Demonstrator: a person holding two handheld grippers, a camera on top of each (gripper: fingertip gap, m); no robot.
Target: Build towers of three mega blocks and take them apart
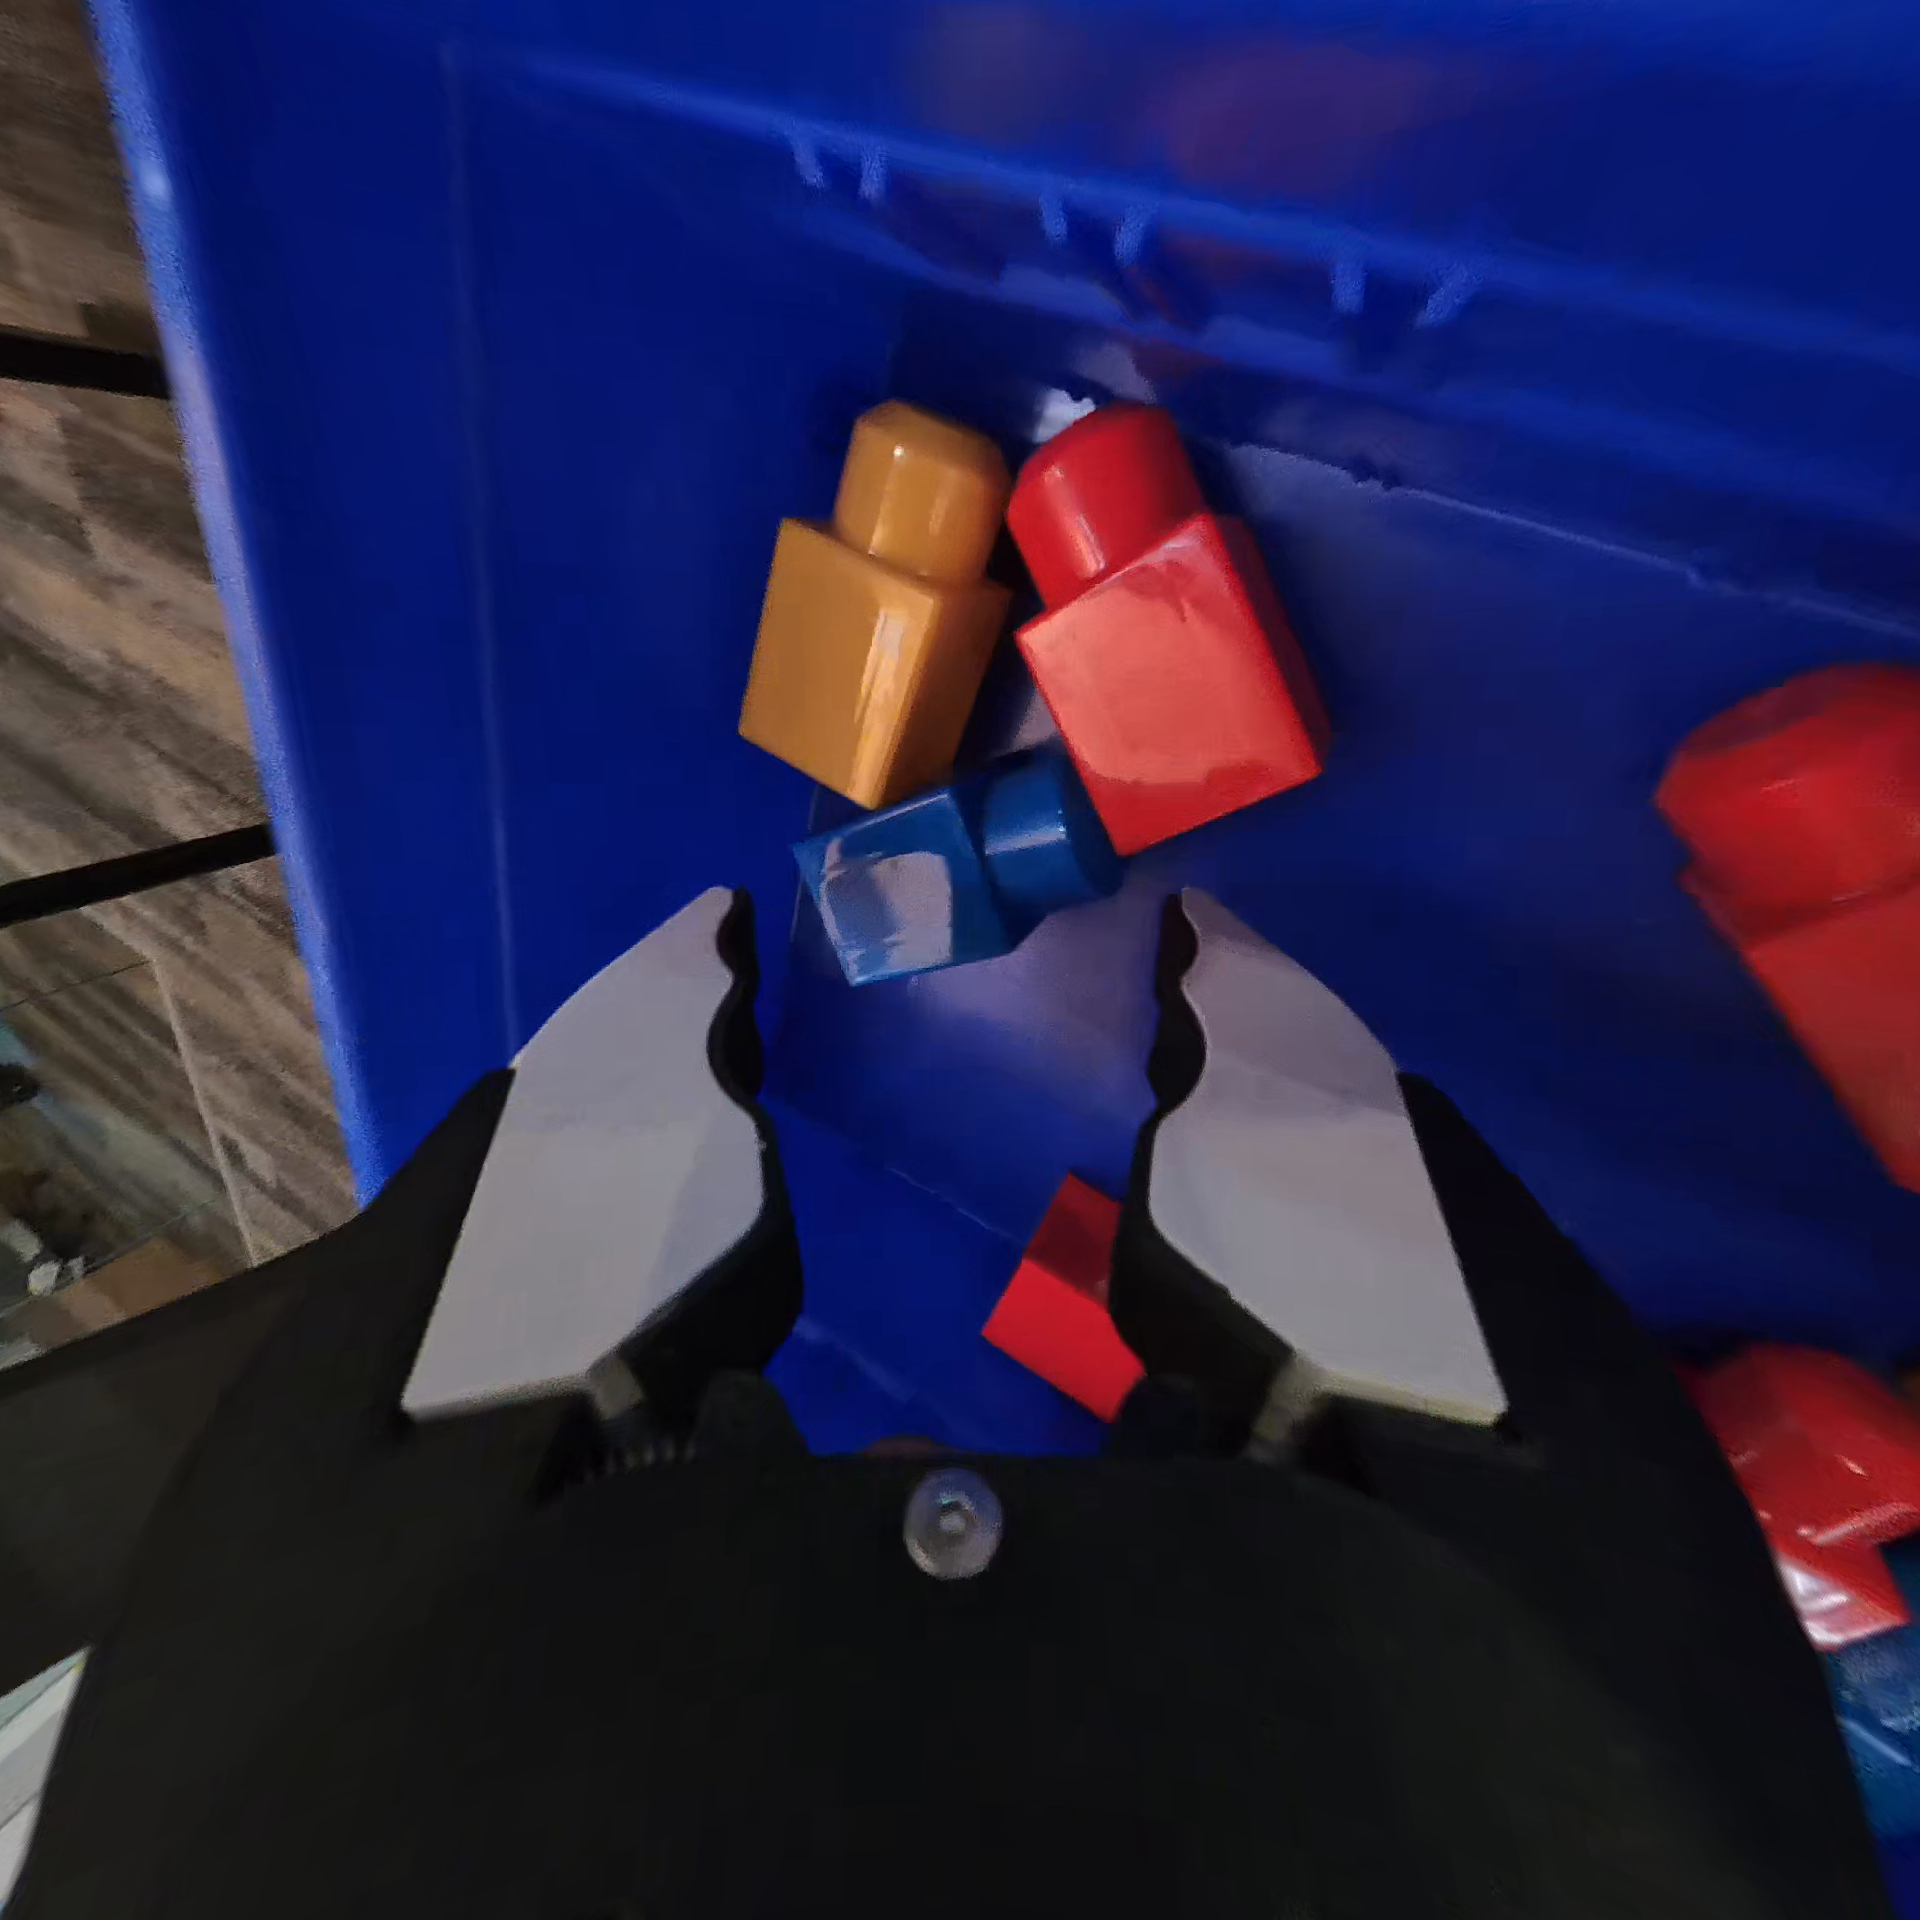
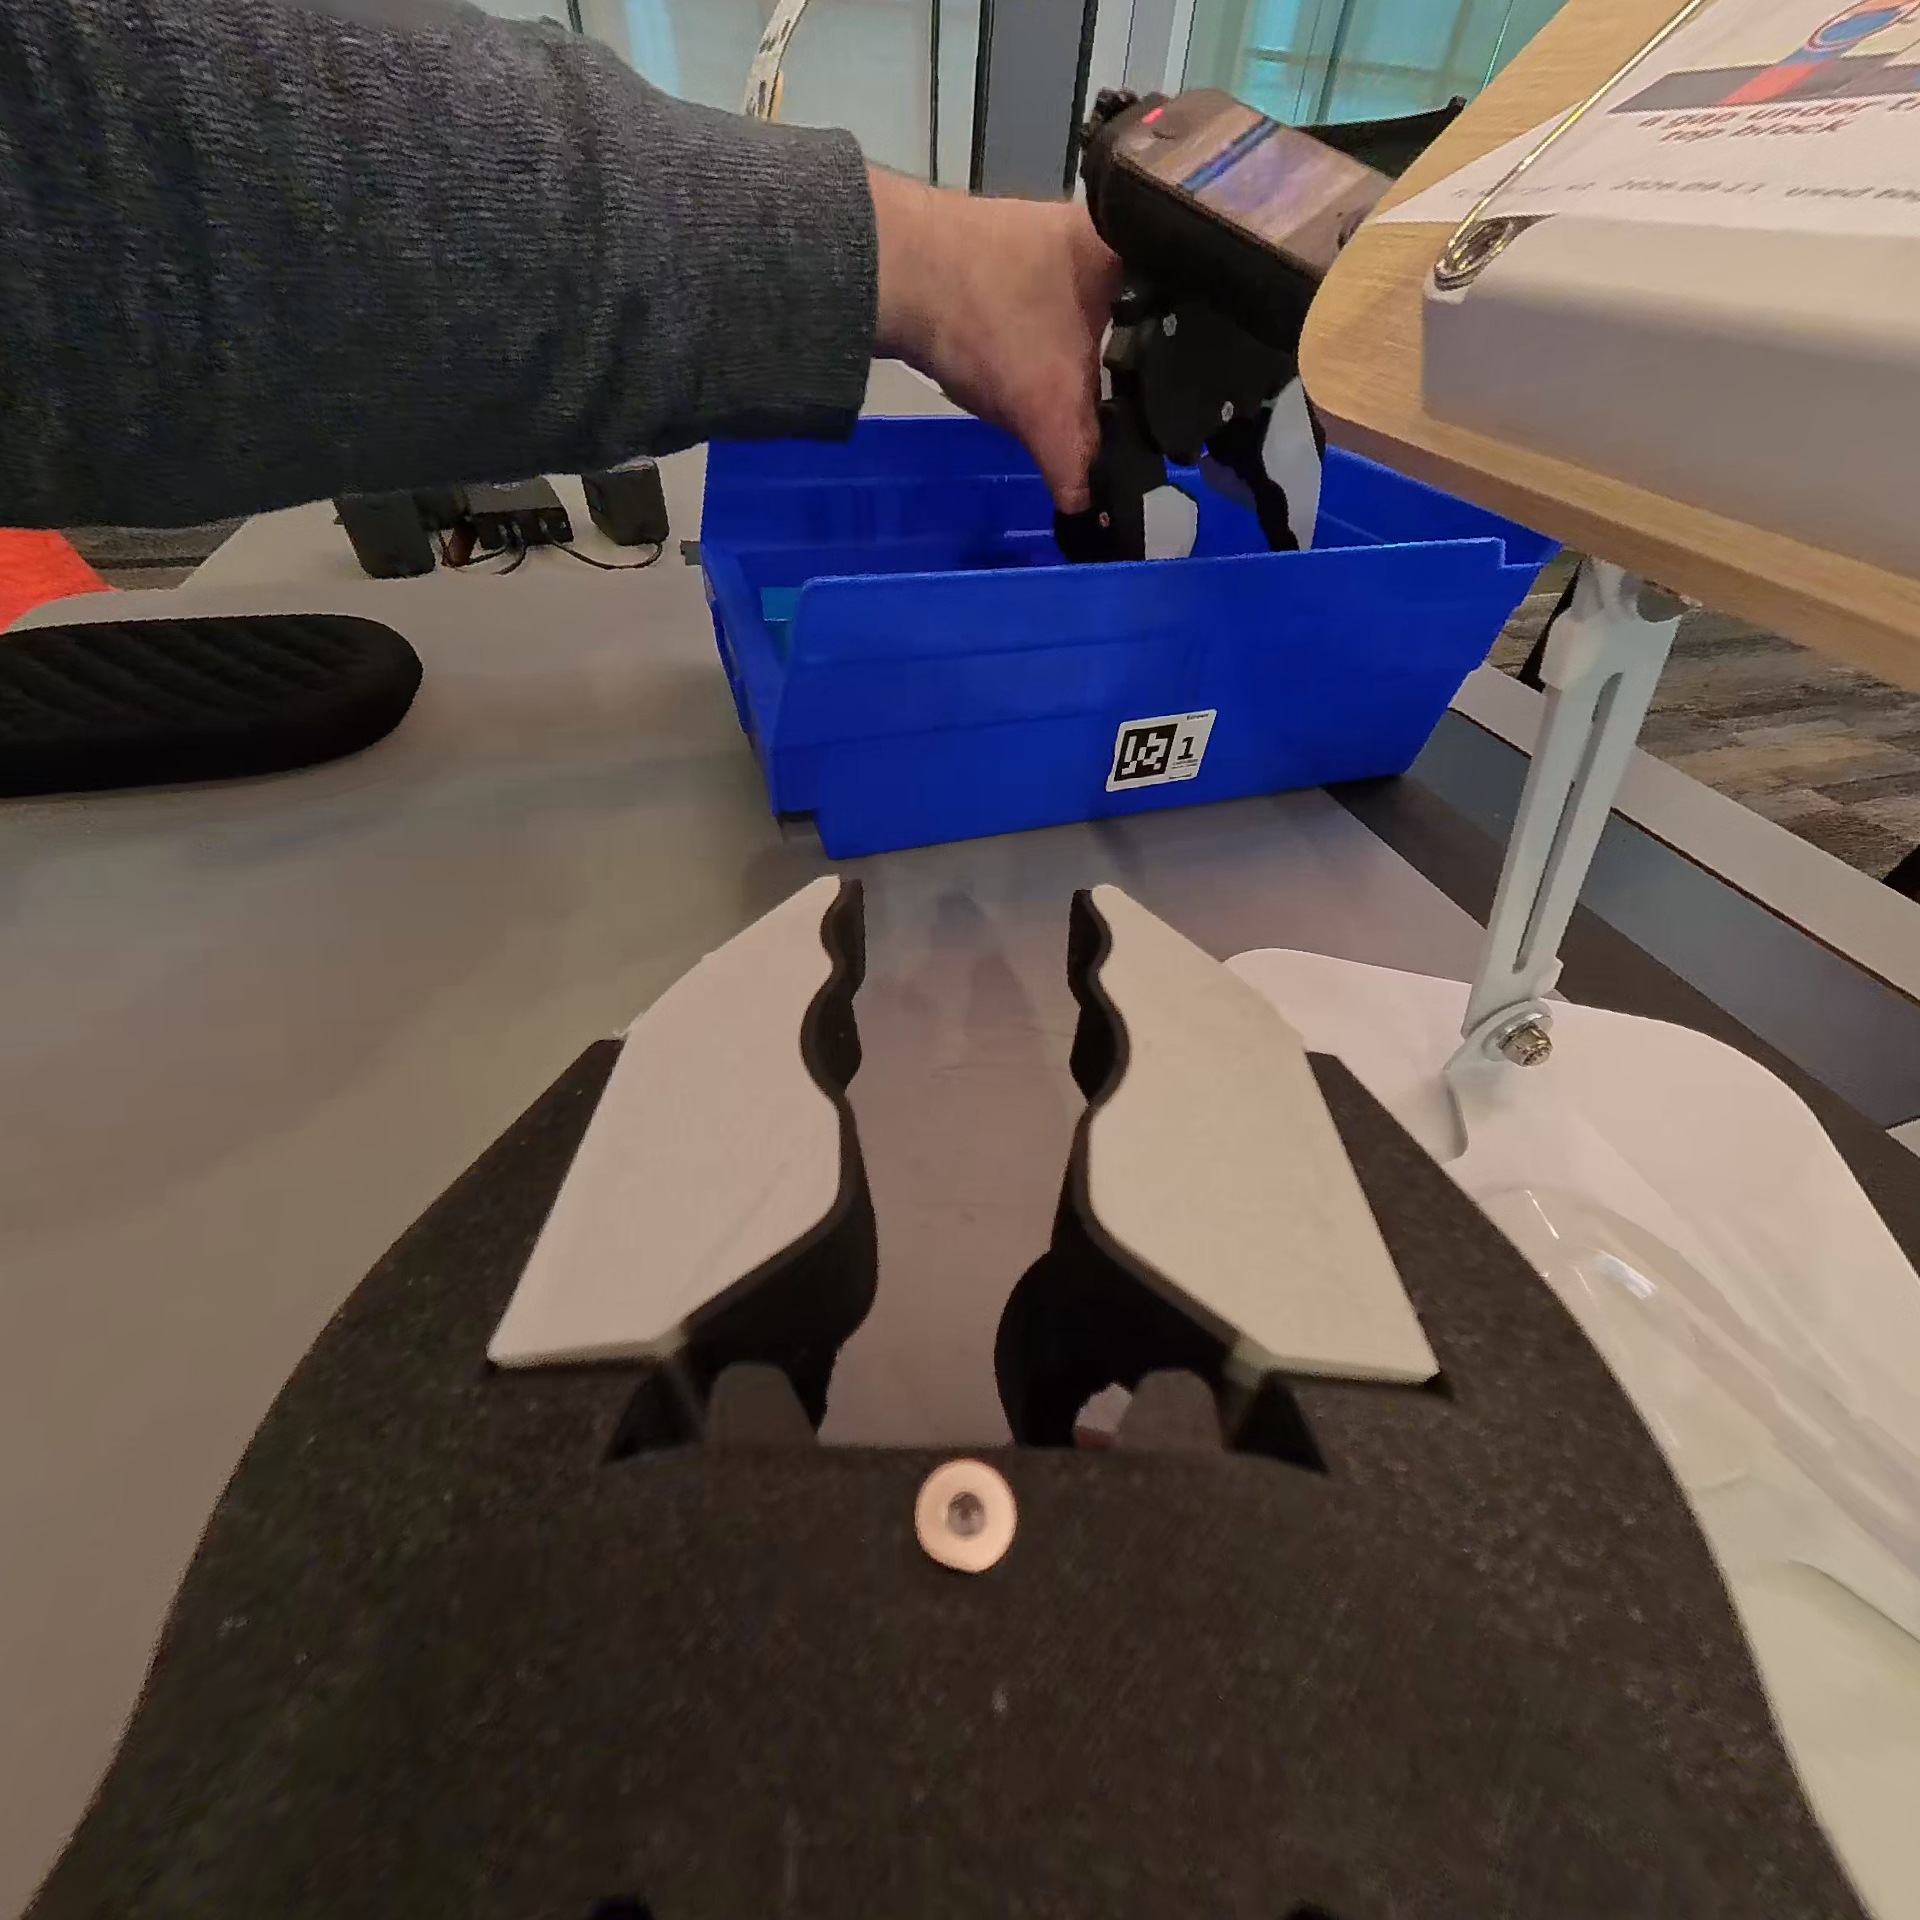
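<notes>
Left gripper (image 1: 956, 914) agape, blue block (image 1: 935, 883), labelled bin (image 2: 1039, 686)

1. A smooth grey table (image 2: 312, 935) fills the foreground and reflects soft light.
2. A wooden board (image 2: 1455, 312) on a white metal bracket (image 2: 1558, 831) stands at the right, its foot bolted to a white base (image 2: 1662, 1195).
3. A black padded rest (image 2: 187, 696) lies at the left.
4. Glass panels (image 2: 1299, 62) line the far side.
5. Patterned grey-brown carpet (image 1: 104, 623) covers the floor.
</notes>
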